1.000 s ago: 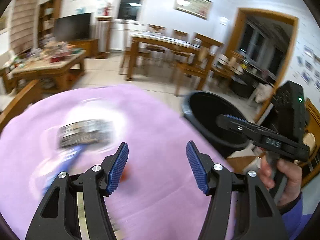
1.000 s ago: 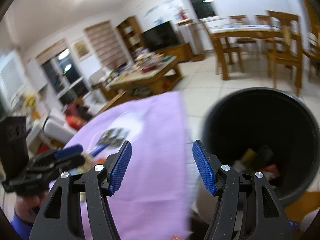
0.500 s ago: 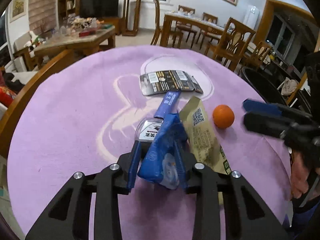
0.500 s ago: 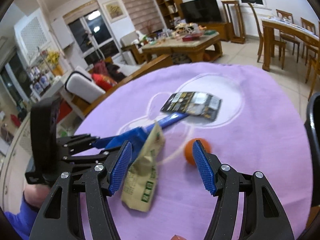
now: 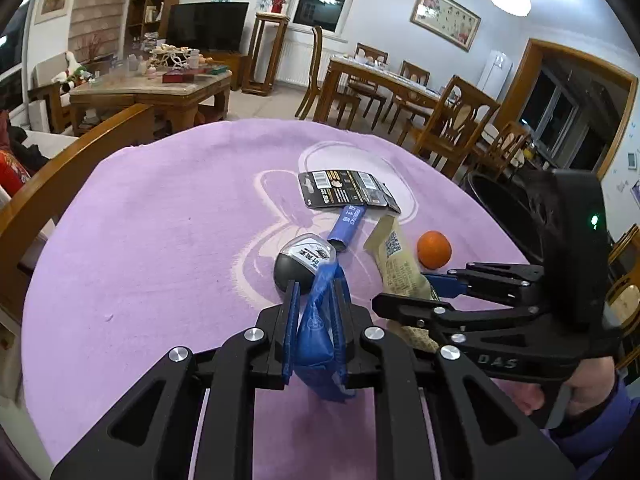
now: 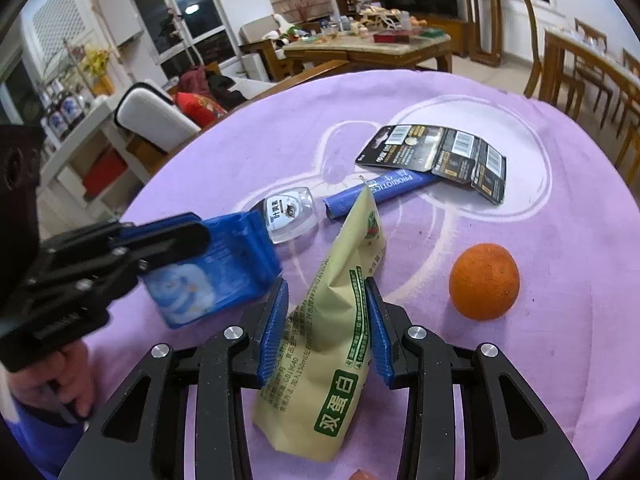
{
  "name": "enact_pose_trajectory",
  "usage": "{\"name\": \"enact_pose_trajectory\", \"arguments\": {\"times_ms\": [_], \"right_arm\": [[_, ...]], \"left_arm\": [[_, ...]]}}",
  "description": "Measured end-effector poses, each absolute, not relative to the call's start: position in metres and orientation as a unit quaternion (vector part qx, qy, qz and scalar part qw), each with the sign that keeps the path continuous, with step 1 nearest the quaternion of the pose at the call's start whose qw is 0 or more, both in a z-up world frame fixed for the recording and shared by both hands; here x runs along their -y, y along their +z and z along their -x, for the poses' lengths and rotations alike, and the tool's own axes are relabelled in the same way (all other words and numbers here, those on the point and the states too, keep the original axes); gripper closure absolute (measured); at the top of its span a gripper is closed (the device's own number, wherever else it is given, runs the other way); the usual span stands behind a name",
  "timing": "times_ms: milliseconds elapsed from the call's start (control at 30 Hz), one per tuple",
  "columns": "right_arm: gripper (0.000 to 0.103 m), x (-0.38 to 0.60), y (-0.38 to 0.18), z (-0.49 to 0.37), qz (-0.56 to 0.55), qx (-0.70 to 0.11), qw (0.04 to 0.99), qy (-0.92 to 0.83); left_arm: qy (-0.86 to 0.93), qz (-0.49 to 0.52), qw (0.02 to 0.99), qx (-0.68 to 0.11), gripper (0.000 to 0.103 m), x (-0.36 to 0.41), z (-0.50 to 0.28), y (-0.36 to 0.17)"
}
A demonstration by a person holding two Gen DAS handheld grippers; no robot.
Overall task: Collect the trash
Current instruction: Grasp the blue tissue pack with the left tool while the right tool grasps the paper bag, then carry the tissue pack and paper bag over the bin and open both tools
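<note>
From my left wrist camera, the near end of the cream pouch disappears behind my right gripper, and the lower part of the small bottle is covered by my left gripper and the blue wrapper pinched in it. The black bin shows only as a piece of rim behind the right gripper's body, so I cannot see inside it. From my right wrist camera, the blue tube runs under the black card packaging at one end and behind the pouch's tip at the other, and my hand is cut off at the frame's edge.
</note>
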State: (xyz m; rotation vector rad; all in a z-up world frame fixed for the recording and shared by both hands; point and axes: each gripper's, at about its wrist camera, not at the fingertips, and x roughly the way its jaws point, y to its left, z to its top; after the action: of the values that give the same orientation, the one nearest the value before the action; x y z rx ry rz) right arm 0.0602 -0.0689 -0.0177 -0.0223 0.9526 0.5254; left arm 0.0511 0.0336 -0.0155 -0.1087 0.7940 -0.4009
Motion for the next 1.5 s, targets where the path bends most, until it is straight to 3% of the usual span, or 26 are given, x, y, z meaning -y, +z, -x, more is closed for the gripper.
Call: {"name": "enact_pose_trajectory", "arguments": {"times_ms": [233,433,467,533,600,667,833,867,900,1067,1500], "right_arm": [[0.067,0.076,-0.001,-0.049,0.008,-0.419,0.871,0.257],[0.067,0.111,0.023,-0.043,-0.012,-0.394,0.884,0.250],[0.067,0.116,0.025,-0.043,-0.016,-0.392,0.885,0.250],[0.067,0.130,0.028,-0.042,-0.027,-0.390,0.886,0.250],[0.067,0.141,0.030,-0.039,-0.036,-0.389,0.885,0.251],[0.067,0.148,0.032,-0.036,-0.039,-0.389,0.885,0.252],[0.067,0.160,0.035,-0.024,-0.043,-0.382,0.887,0.254],[0.067,0.165,0.036,-0.022,-0.045,-0.381,0.887,0.255],[0.067,0.168,0.036,-0.021,-0.046,-0.380,0.888,0.256],[0.067,0.187,0.040,-0.014,-0.055,-0.371,0.890,0.260],[0.067,0.279,0.084,0.008,-0.106,-0.295,0.925,0.216]], "left_arm": [[-0.191,0.022,0.887,-0.420,0.091,-0.021,-0.060,-0.023],[-0.208,0.013,0.863,-0.459,0.087,-0.008,-0.060,-0.037],[-0.208,0.016,0.863,-0.460,0.083,-0.007,-0.060,-0.038],[-0.224,0.037,0.856,-0.464,0.063,-0.007,-0.060,-0.038],[-0.234,0.040,0.852,-0.467,0.025,0.001,-0.057,-0.035],[-0.215,0.000,0.862,-0.460,0.021,0.015,-0.051,-0.034],[-0.189,-0.079,0.865,-0.459,0.023,0.050,-0.041,-0.043],[-0.184,-0.081,0.866,-0.458,0.033,0.052,-0.042,-0.042],[-0.174,-0.086,0.870,-0.454,0.051,0.053,-0.043,-0.041],[-0.163,-0.068,0.874,-0.453,0.062,0.049,-0.049,-0.037],[-0.256,-0.038,0.909,-0.327,0.062,0.144,-0.045,0.044]]}}
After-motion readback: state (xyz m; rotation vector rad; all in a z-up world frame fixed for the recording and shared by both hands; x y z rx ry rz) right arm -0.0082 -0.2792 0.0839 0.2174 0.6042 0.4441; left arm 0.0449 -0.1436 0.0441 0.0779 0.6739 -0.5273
